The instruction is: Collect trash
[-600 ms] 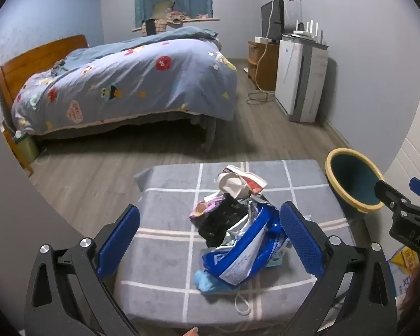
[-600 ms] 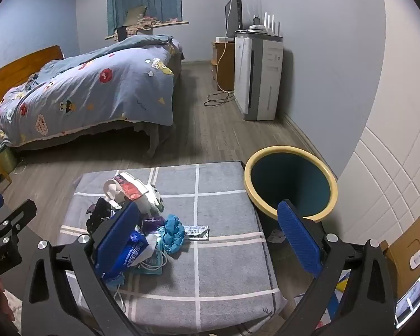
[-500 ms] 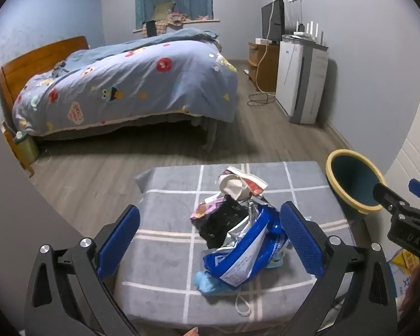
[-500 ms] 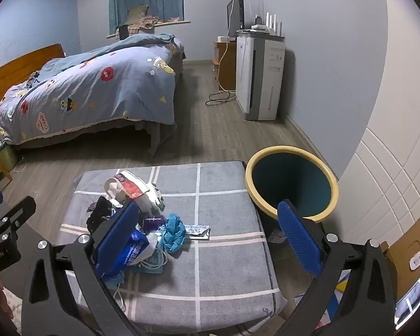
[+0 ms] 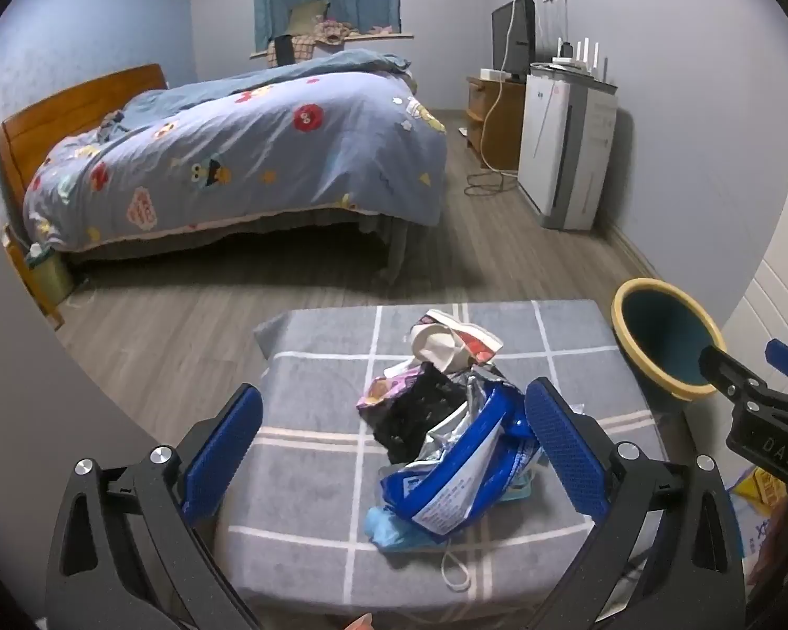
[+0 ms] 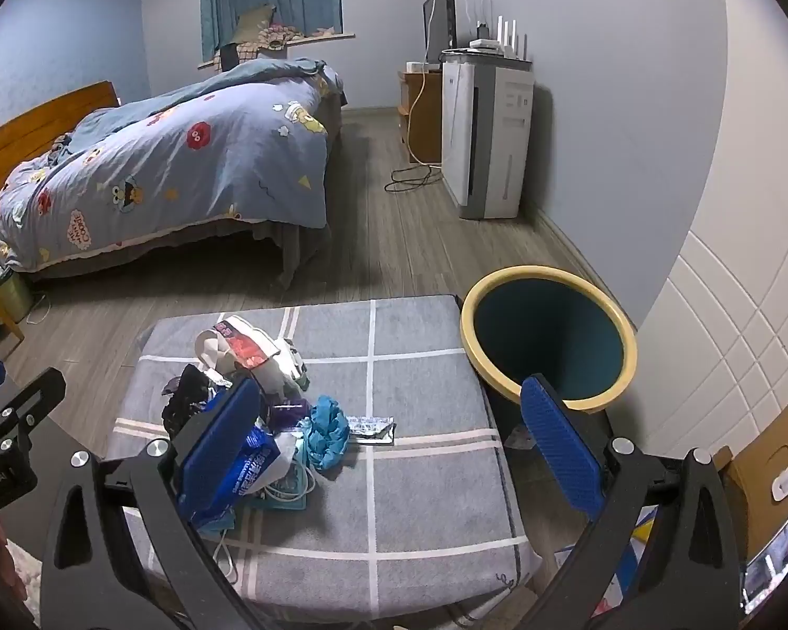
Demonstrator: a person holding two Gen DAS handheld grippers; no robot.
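A heap of trash (image 5: 446, 420) lies on the grey checked tabletop (image 6: 420, 472): a blue snack bag (image 5: 462, 478), black wrapper (image 5: 415, 409), red-and-white packet (image 5: 457, 341) and a crumpled teal piece (image 6: 328, 430). The yellow-rimmed bin (image 6: 546, 341) stands on the floor just beside the tabletop's right edge. The left gripper (image 5: 394, 451) hangs over the heap, jaws wide apart, holding nothing. The right gripper (image 6: 389, 441) is likewise spread and empty.

Readable text, sparse:
- "DAS" on black body of right tongs (image 5: 772, 436), right edge of left wrist view.
- "anRobot.AI", cut off, on left tongs (image 6: 0, 478), left edge of right wrist view.
- Blue wrapper (image 5: 462, 478) print too small to read.
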